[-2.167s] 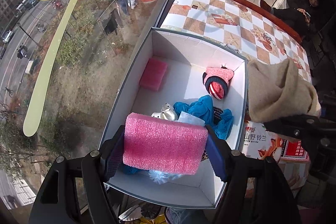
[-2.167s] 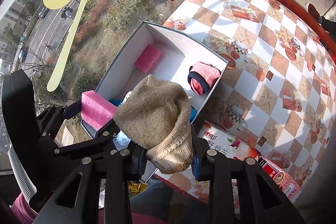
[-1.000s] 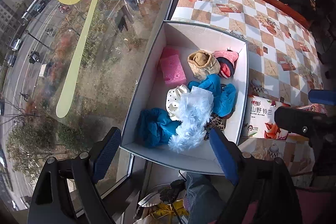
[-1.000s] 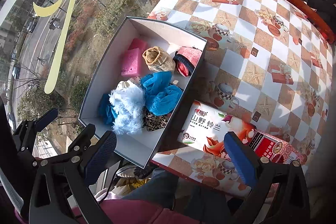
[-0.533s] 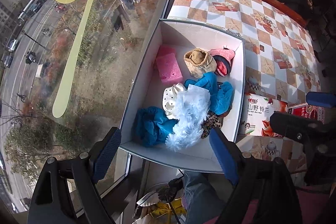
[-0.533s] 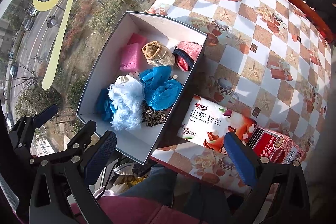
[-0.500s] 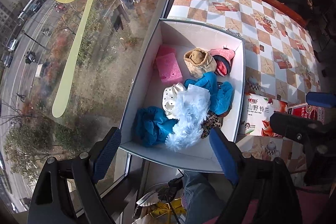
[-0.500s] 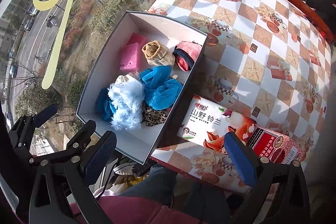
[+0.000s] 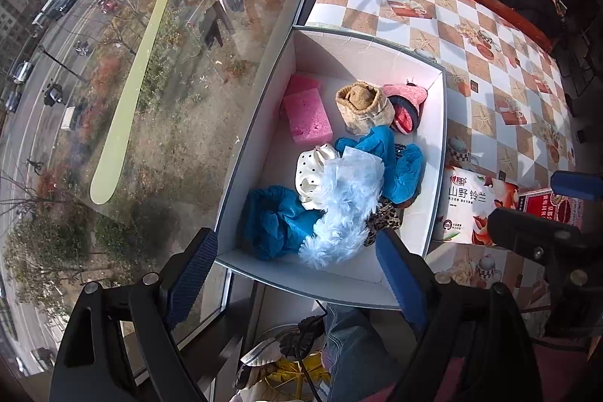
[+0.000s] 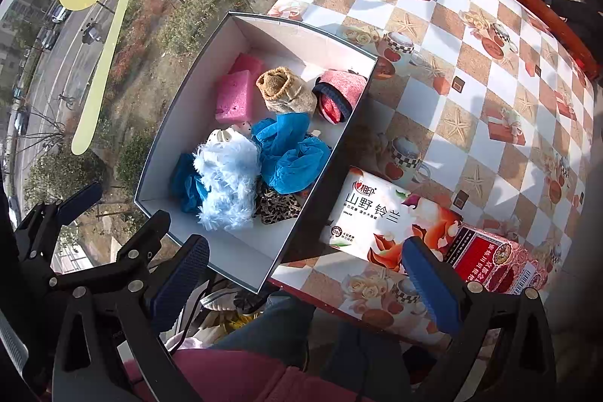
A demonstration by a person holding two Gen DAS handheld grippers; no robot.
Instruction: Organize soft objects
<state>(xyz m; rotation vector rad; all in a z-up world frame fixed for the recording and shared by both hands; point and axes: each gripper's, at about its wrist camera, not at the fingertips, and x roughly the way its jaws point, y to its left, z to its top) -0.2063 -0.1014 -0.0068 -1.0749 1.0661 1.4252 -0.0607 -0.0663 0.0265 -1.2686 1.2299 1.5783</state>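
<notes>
Both the left gripper and the right gripper hang with fingers spread wide, holding nothing. The soft items, pink sponge and fluffy blue piece included, lie in the white box at frame centre, directly ahead of the left fingers, which are judged nearer; box long axis runs up-frame.

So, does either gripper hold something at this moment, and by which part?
Nothing is held. The left gripper and the right gripper are both open and empty above the white box.
</notes>
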